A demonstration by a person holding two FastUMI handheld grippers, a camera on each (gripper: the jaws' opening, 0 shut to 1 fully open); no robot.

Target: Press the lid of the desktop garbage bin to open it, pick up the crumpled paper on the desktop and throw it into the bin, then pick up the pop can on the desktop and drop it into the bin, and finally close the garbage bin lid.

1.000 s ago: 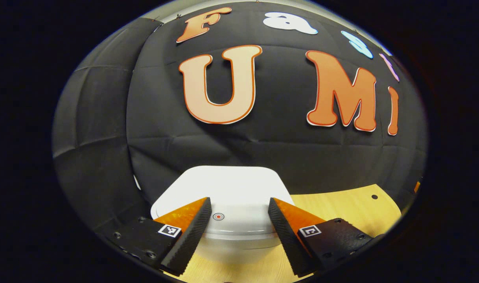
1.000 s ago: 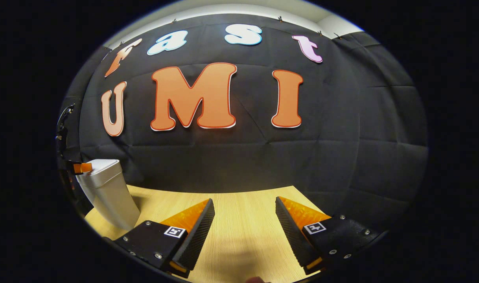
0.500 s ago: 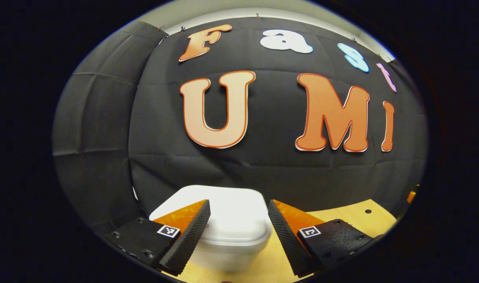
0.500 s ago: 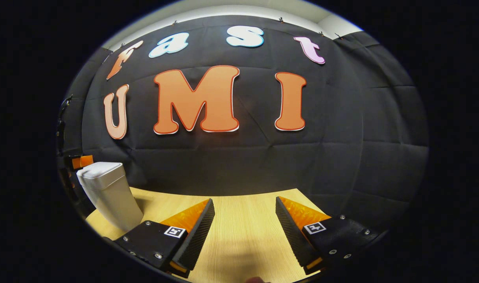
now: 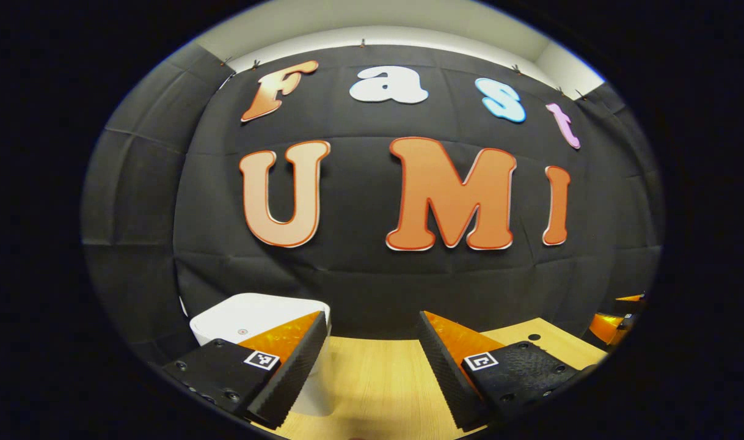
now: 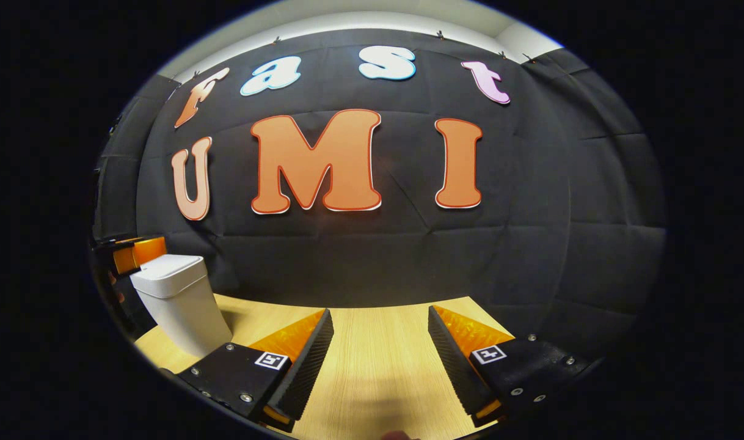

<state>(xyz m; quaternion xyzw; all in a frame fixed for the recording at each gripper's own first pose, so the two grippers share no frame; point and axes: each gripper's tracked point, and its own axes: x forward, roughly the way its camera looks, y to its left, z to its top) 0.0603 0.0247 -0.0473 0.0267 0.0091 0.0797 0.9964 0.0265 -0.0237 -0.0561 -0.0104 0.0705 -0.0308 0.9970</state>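
The white garbage bin [image 5: 259, 324] sits at the lower left of the left gripper view, lid down. It looks light, smooth plastic, likely to slide; press its lid top. Left gripper [image 5: 372, 360] and right gripper [image 6: 378, 360] gape, holding nothing.

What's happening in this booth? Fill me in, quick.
A person holds a gripper in each hand over a wooden table. The white garbage bin stands with its lid down. The left gripper is open beside the bin, holding nothing. The right gripper is open and empty above bare tabletop.
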